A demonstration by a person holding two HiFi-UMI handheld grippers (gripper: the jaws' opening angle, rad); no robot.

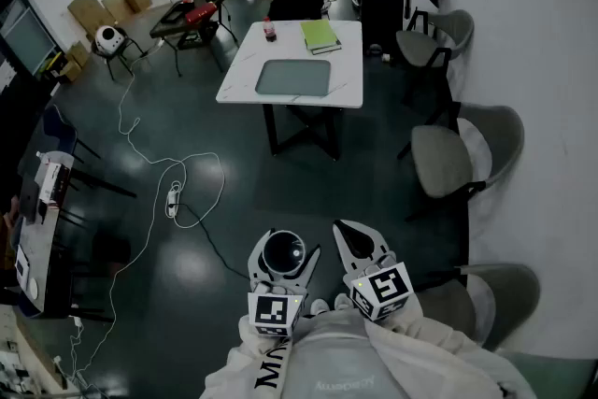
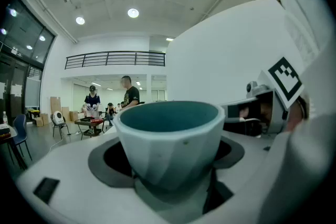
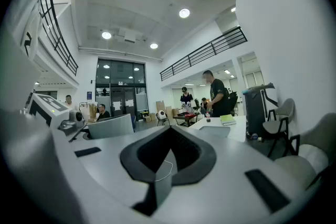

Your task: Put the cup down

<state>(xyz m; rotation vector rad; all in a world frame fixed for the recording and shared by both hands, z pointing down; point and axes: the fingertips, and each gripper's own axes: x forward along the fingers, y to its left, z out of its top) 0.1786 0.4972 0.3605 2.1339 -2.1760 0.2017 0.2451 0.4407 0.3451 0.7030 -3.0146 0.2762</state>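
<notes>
Cup [image 2: 168, 139], teal inside, is held upright between the jaws of the left gripper [image 1: 283, 249], over dark floor [image 1: 187, 229]. Right gripper [image 1: 359, 241] is kept closed, empty, just beside. White table [image 1: 245, 61] with green notebook [image 1: 320, 35] is seen well apart.

White tabletop [image 1: 245, 70] in a dark-floored hall.
It carries a grey tray [image 1: 293, 78], a green book [image 1: 320, 35] and a bottle [image 1: 270, 30]; grey chairs [image 1: 444, 159] line the wall [image 1: 547, 61], a white cable [image 1: 154, 159] loops across the floor [image 1: 364, 173].
</notes>
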